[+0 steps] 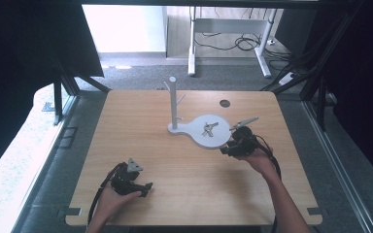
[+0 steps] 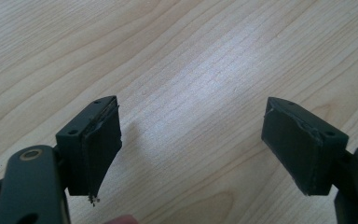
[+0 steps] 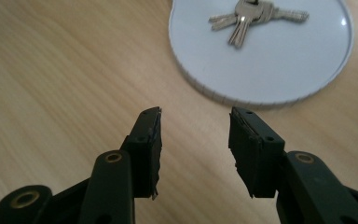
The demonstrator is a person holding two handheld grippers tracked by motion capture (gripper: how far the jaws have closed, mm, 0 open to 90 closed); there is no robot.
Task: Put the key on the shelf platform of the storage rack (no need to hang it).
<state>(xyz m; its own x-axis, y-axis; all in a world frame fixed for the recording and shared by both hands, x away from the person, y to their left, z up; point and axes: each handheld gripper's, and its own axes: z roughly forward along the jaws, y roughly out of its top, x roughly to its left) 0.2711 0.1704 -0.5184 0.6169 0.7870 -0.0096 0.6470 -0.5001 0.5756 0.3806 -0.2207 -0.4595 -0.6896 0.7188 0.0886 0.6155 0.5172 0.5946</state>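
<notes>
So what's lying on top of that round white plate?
A bunch of silver metal keys lies on the round white plate, fanned out near its middle. Whether a ring joins them is too small to tell, and the plate surface under them is covered.

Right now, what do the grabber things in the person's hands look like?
Both are black. The left gripper and right gripper each have two flat, blocky jaws on arms with brass-coloured rivets. Each carries a grey three-cornered plate and trails a black cable. The forearms are bare.

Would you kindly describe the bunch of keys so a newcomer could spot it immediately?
On the wooden table stands a white stand with a round dish as its base. The bunch of keys lies in that dish, the sole metal item there, just beyond the right hand-held gripper.
</notes>
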